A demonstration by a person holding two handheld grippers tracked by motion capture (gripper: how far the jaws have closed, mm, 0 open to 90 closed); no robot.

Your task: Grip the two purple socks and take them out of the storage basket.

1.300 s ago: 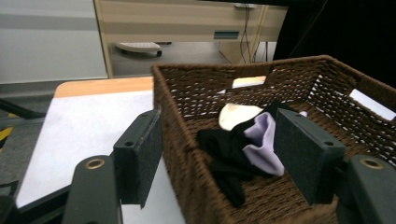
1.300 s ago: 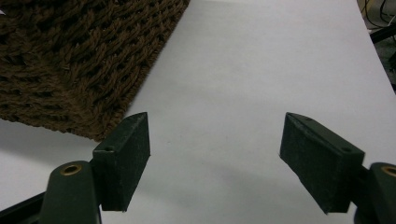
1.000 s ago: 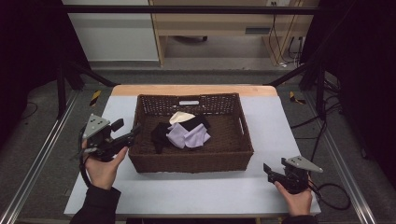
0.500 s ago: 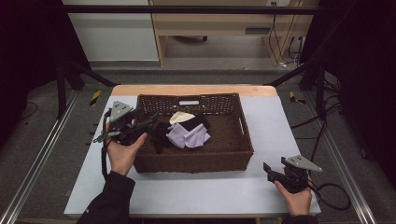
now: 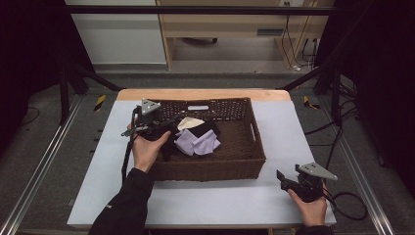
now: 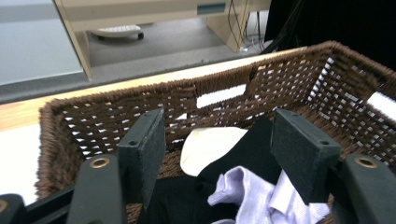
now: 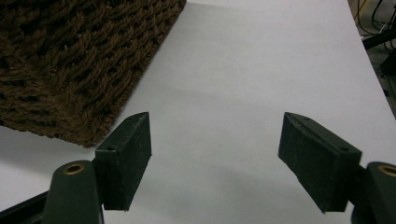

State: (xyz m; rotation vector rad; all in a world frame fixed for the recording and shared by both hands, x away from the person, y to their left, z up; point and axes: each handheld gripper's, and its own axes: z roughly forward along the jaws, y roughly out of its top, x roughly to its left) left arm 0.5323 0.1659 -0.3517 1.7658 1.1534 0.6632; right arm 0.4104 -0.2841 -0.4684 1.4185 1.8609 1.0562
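Left gripper (image 6: 219,154), jaws wide & empty over basket's (image 5: 254,147) left end; lilac cloth (image 5: 197,143) looks soft, light (pinch a raised fold), right gripper (image 7: 215,158) also wide, empty, near table's (image 5: 205,205) front right corner

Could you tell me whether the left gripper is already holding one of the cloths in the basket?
No, the left gripper has its jaws wide apart above the lilac cloth, holding nothing.

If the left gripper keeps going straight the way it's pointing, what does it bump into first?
Probably the clothes: the left gripper hangs open over the basket, aimed at the black cloth and lilac cloth. Depth is hard to judge.
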